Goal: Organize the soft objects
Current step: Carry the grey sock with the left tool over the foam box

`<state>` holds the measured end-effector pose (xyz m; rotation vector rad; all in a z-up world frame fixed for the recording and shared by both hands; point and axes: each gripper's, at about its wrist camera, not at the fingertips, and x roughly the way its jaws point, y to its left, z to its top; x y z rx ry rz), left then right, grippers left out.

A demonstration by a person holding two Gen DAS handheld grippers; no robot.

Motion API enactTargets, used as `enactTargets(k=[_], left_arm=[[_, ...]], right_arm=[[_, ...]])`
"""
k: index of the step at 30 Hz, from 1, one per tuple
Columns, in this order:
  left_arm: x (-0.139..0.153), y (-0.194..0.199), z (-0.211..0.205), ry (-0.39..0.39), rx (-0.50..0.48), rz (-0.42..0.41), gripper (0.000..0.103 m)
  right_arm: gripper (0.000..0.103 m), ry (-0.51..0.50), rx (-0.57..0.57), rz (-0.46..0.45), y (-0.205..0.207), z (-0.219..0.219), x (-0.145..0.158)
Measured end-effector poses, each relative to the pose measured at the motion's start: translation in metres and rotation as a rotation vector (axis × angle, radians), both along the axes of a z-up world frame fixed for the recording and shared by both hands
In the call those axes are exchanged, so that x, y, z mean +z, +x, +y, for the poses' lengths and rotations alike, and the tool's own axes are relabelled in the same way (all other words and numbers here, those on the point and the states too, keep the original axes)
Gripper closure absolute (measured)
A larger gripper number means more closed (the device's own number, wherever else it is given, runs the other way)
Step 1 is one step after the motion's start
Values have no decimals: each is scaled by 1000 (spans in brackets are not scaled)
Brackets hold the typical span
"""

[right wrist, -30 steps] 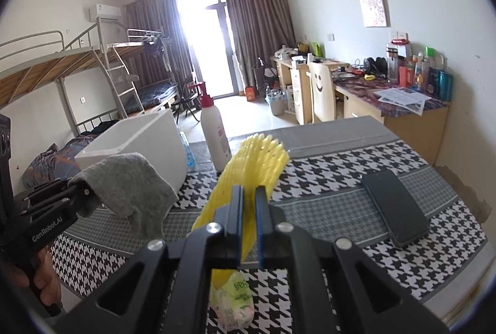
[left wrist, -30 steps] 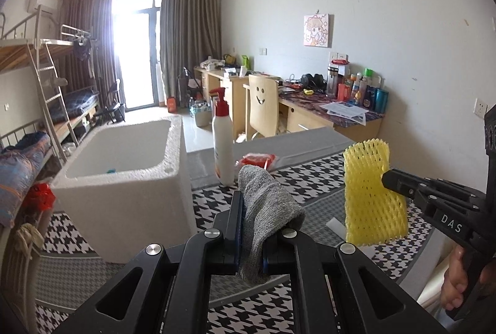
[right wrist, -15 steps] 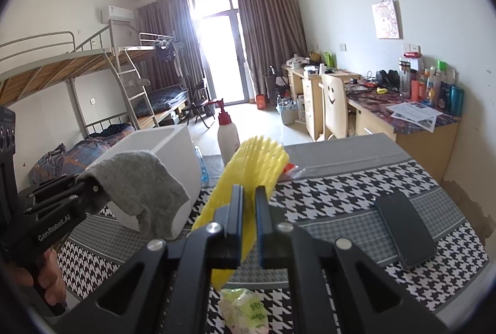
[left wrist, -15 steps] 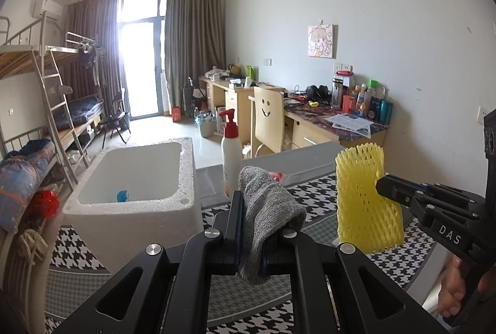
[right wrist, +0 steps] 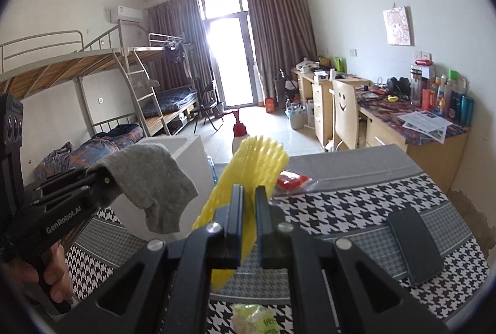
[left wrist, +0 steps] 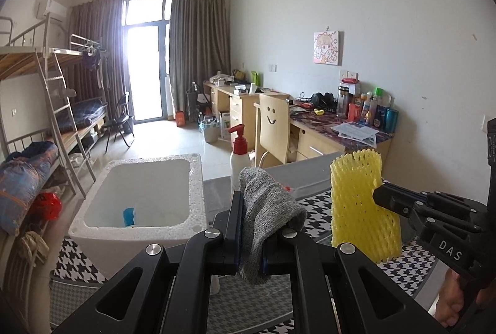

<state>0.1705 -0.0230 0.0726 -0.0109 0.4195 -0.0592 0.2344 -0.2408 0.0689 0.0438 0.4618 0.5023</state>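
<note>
Grey sock [left wrist: 266,210] is pinched in the left gripper [left wrist: 251,228] & yellow foam net [right wrist: 248,179] in the right gripper [right wrist: 249,225], both up in the air near the white foam box [left wrist: 136,197]. Neither is in yet; a green bag [right wrist: 251,315] waits on the table [right wrist: 356,194].

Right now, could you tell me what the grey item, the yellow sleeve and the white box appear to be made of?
Grey sock: knitted fabric, matte, drooping limply. Yellow sleeve: foam netting, probably polyethylene, with open mesh cells. White box: likely expanded polystyrene, thick pebbly rim.
</note>
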Motion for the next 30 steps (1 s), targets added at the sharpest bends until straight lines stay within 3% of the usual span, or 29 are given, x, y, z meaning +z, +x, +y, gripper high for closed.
enactTargets(k=[30], left_arm=[[36,30,38,-25,71,-41,94]], right_arm=[[93,-14,54,-45,17,31,28]])
